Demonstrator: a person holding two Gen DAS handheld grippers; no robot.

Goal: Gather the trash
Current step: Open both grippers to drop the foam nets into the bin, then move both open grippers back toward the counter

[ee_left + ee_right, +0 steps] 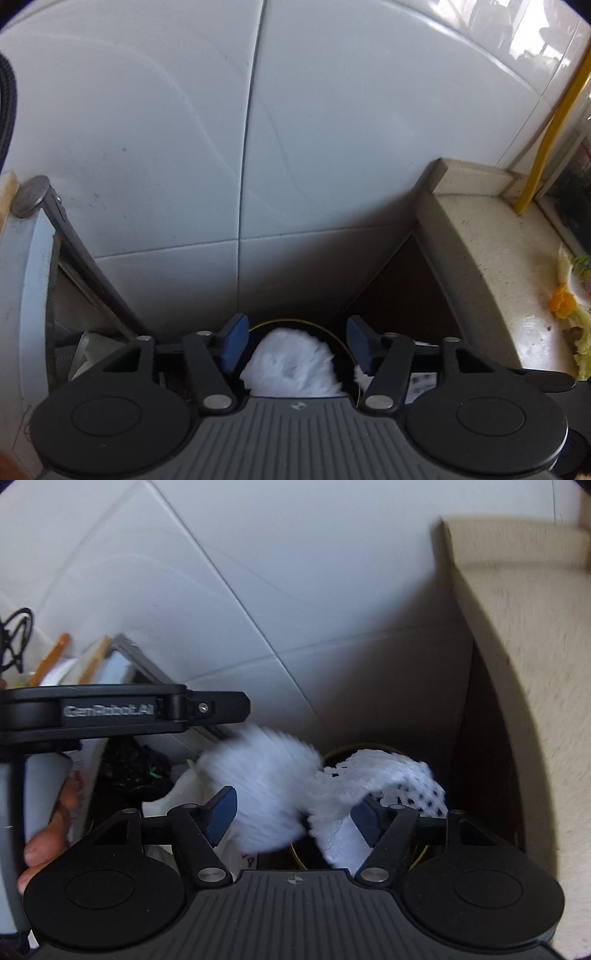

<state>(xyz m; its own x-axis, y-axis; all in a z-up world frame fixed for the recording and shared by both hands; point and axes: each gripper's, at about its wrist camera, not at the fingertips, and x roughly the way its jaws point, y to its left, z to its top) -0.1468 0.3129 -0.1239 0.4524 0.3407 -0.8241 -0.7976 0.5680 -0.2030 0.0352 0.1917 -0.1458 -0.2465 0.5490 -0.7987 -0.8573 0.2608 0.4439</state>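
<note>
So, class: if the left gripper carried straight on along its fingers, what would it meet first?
Most likely the white foam netting, which lies between and just beyond the open left gripper, over the round bin. Depth is unclear; the tiled wall stands farther behind.

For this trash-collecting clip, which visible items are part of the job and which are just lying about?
Part of the job:
- white foam fruit netting
- round dark bin with yellow rim
- vegetable scraps on the beige counter
- left hand-held gripper, right hand-held gripper

Lying about:
- yellow hose
- black tangled cable
- white tiled wall
</note>
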